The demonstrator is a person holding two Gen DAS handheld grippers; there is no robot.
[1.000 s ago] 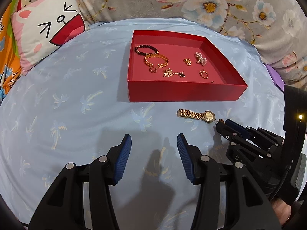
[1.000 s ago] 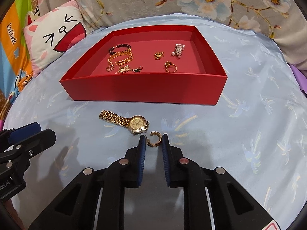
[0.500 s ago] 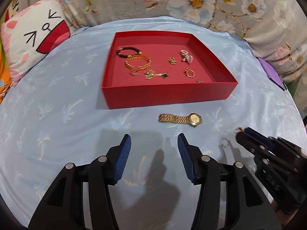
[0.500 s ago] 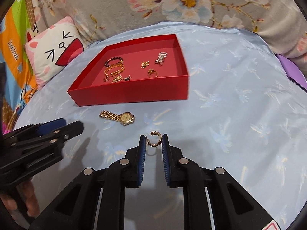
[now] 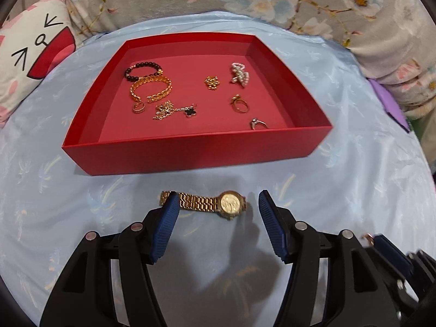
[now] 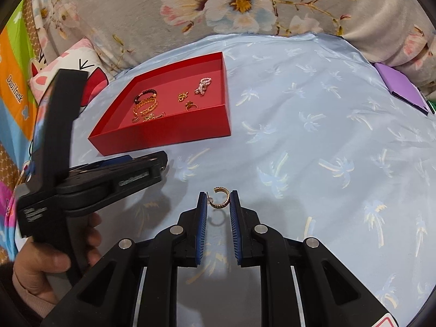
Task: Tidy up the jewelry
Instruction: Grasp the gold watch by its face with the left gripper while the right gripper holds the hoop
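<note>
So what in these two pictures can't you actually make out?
- Gold watch: hidden in the right wrist view behind the left gripper; in the left wrist view a blue finger covers the strap's end, and the dial is too small to read.
- Hoop earring: in the left wrist view only a glint shows at the right gripper.
- Small silver ring: the red tray front wall hides it in the right wrist view.
</note>
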